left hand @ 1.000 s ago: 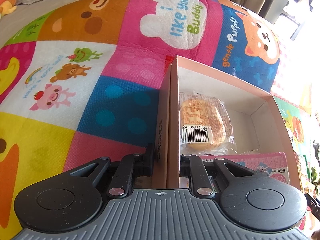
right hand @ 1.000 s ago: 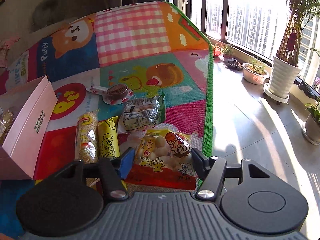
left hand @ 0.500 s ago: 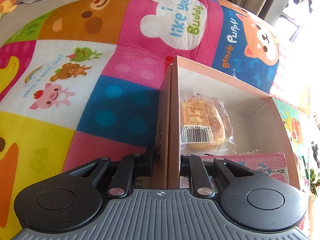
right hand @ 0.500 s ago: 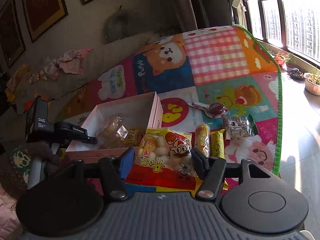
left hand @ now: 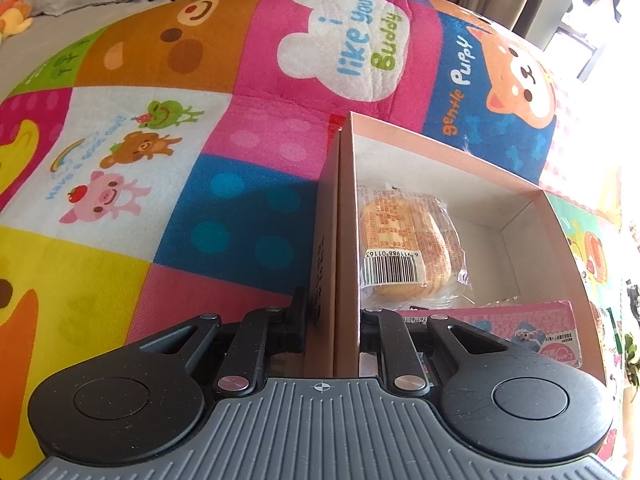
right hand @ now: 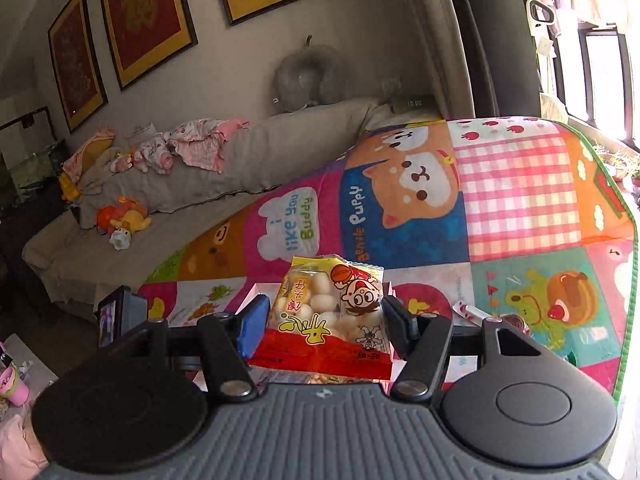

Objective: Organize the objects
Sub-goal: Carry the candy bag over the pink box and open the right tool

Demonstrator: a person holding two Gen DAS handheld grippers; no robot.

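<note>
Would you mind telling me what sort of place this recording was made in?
Most likely a family living room: a cartoon play mat on the floor, a grey sofa strewn with soft toys, and framed pictures on the wall.

Lifted off the play mat (right hand: 520, 208) and swung toward the sofa (right hand: 224, 168): snack bag (right hand: 328, 316), clamped in the right gripper (right hand: 326, 320), now raised over the pink box (right hand: 253, 294), hiding most of it. Gone from the right wrist view: potted plants and the other snacks left on the mat.
</note>
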